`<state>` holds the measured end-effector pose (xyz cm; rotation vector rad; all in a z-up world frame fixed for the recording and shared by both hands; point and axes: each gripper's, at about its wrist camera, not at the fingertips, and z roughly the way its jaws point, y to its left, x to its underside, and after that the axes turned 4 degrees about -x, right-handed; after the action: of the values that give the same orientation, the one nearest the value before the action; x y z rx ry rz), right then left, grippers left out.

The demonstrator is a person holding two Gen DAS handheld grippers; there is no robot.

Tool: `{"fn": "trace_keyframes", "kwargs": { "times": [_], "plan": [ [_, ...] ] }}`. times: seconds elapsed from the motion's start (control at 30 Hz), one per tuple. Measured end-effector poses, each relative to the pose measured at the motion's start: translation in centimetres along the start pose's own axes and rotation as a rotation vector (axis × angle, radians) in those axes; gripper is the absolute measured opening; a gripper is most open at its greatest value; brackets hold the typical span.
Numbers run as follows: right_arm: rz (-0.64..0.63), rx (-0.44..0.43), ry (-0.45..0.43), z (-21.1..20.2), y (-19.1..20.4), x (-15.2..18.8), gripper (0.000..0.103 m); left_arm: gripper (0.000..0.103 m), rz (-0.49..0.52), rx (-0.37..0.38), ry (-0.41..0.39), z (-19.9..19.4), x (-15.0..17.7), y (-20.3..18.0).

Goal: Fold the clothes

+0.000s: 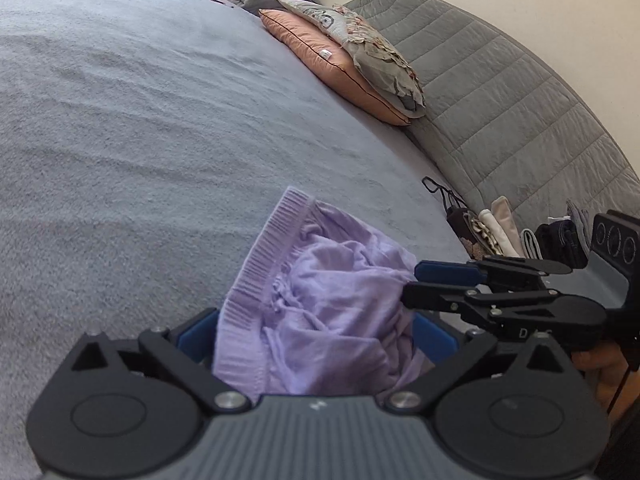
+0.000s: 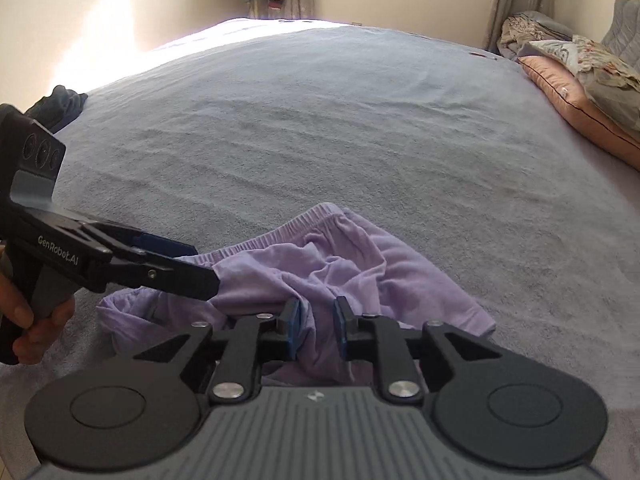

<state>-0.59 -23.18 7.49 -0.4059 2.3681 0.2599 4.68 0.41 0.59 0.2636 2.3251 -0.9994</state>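
Note:
A crumpled lilac garment [image 1: 328, 280] with a ribbed waistband lies on the grey-blue bed cover [image 1: 120, 140]. My left gripper [image 1: 316, 334] stands wide open, and the bunched fabric fills the space between its blue pads. My right gripper [image 1: 412, 284] comes in from the right and is pinched on the garment's edge. In the right wrist view the right gripper [image 2: 316, 328] has its pads close together with a fold of the lilac garment [image 2: 360, 264] between them. The left gripper [image 2: 192, 264] reaches in from the left at the waistband, held by a hand [image 2: 36, 320].
A pink pillow [image 1: 320, 52] and a floral pillow [image 1: 380, 52] lie against a grey quilted headboard [image 1: 500, 92]. Several folded clothes [image 1: 500, 232] line its base. A dark garment [image 2: 60, 104] sits at the bed's far left edge. The bed cover [image 2: 320, 120] stretches wide beyond.

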Motion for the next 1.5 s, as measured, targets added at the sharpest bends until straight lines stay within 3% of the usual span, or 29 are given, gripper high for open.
{"fn": "trace_keyframes", "kwargs": {
  "times": [0.03,0.07,0.13,0.17,0.2,0.23,0.33,0.37,0.4,0.47,0.53,0.63,0.77,0.87,0.97,1.03,1.07,1.1,1.2,1.37,1.4,1.43,1.47,1.5],
  "plan": [
    [0.04,0.031,0.002,0.0,-0.9,0.0,0.057,0.101,-0.004,0.035,0.01,0.3,0.0,0.1],
    [0.049,0.074,0.012,0.2,-1.4,0.1,0.058,0.101,-0.008,0.068,0.018,0.6,-0.1,0.1],
    [0.065,0.109,0.021,0.4,-2.3,0.4,0.058,0.095,-0.005,0.061,0.013,0.8,-0.1,0.1],
    [0.085,0.109,0.02,0.4,-2.8,0.4,0.058,0.074,-0.002,0.05,0.011,0.7,-0.1,0.0],
    [0.104,0.111,0.02,0.3,-3.2,0.5,0.058,0.047,-0.004,0.041,-0.008,0.1,-0.5,-0.2],
    [0.102,0.111,0.026,0.3,-3.5,0.6,0.058,0.039,-0.005,0.032,-0.028,-0.6,-0.9,-0.4],
    [0.089,0.102,0.053,0.2,-4.2,1.0,0.06,0.03,-0.01,0.006,-0.085,-2.6,-2.2,-0.9],
    [0.09,0.103,0.055,0.1,-4.4,1.1,0.062,0.023,-0.012,-0.003,-0.104,-3.3,-2.6,-1.0],
    [0.092,0.106,0.055,-0.1,-4.7,1.2,0.064,0.01,-0.014,-0.012,-0.123,-4.0,-3.0,-1.2],
    [0.118,0.135,0.045,-0.4,-5.4,1.3,0.064,0.009,-0.017,-0.027,-0.165,-5.5,-3.9,-1.5],
    [0.147,0.154,0.046,-0.3,-6.0,1.4,0.064,0.009,-0.013,0.005,-0.303,-9.1,-5.3,-1.5],
    [0.143,0.144,0.064,0.2,-6.0,1.5,0.064,0.009,-0.029,-0.02,-0.339,-11.2,-6.0,-0.6],
    [0.127,0.1,0.078,1.1,-5.1,1.5,0.065,0.009,-0.194,-0.06,-0.347,-11.7,-5.9,3.1],
    [0.086,0.103,0.071,2.0,-4.0,1.4,0.065,0.008,-0.252,-0.08,-0.383,-12.4,-6.0,4.4],
    [0.054,0.08,0.074,2.9,-3.3,1.2,0.065,0.01,-0.251,-0.09,-0.357,-11.8,-6.0,4.9],
    [0.031,0.076,0.084,3.1,-2.9,1.2,0.065,0.039,-0.28,-0.084,-0.301,-10.4,-5.8,5.7],
    [0.014,0.078,0.089,3.1,-2.7,1.2,0.065,0.076,-0.302,-0.084,-0.282,-9.7,-5.6,6.2],
    [0.006,0.083,0.091,3.0,-2.7,1.3,0.066,0.095,-0.324,-0.083,-0.264,-9.0,-5.4,6.7],
    [0.006,0.094,0.094,3.3,-2.6,1.4,0.067,0.098,-0.333,-0.125,-0.209,-6.6,-5.0,7.7],
    [0.004,0.102,0.068,4.2,-1.9,1.3,0.067,0.101,-0.183,-0.194,-0.196,-4.0,-4.2,5.9],
    [0.008,0.097,0.056,4.4,-1.7,1.2,0.064,0.084,-0.144,-0.2,-0.2,-3.7,-4.1,5.3],
    [0.005,0.089,0.042,4.5,-1.5,1.1,0.05,0.061,-0.108,-0.192,-0.192,-3.5,-4.2,4.9],
    [0.002,0.079,0.028,4.6,-1.2,1.0,0.039,0.016,-0.115,-0.186,-0.197,-3.8,-4.4,4.8],
    [-0.003,0.087,0.003,4.4,-1.0,0.8,0.023,0.017,-0.121,-0.179,-0.202,-4.2,-4.5,4.6]
  ]
}}
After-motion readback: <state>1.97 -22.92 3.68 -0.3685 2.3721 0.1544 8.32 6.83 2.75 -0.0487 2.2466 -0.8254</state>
